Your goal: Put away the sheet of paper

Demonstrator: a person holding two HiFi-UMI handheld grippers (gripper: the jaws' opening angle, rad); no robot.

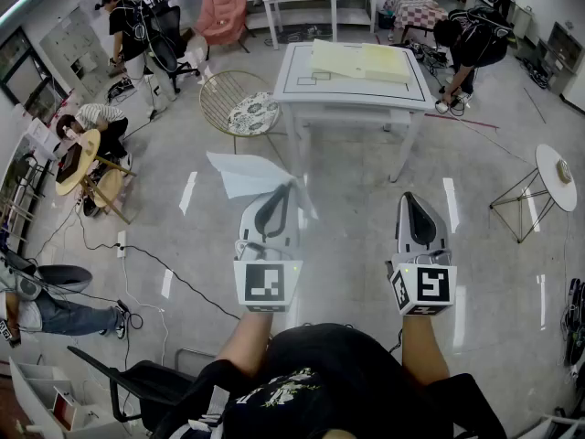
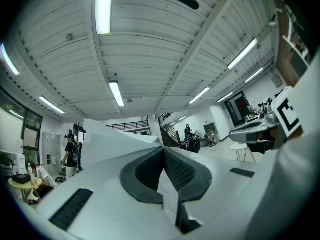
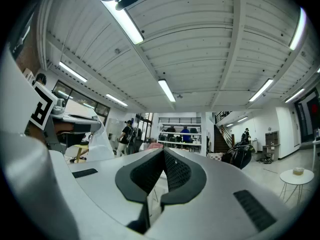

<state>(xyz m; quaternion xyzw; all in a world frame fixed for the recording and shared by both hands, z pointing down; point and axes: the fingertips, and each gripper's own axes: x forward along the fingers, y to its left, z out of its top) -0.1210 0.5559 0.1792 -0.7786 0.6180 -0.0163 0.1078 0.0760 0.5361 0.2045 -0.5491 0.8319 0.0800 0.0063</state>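
Observation:
In the head view a white sheet of paper [image 1: 242,174] hangs crumpled over the grey floor, and my left gripper [image 1: 285,190] is shut on its right edge. The left gripper view shows the same sheet [image 2: 112,140] fanning out to the left of the closed tips [image 2: 163,150], with a strip of it running down between the pads. My right gripper [image 1: 409,198] floats level beside the left one, a little to the right, shut with nothing in it. Its closed tips [image 3: 163,151] appear in the right gripper view, where the left gripper and sheet [image 3: 97,143] show at the left.
A white table [image 1: 358,97] stands straight ahead with pale paper stacks [image 1: 361,60] on top. A wire chair [image 1: 234,104] is left of it and a small round table [image 1: 558,176] at the right. Several people work around the room; cables [image 1: 155,262] cross the floor at the left.

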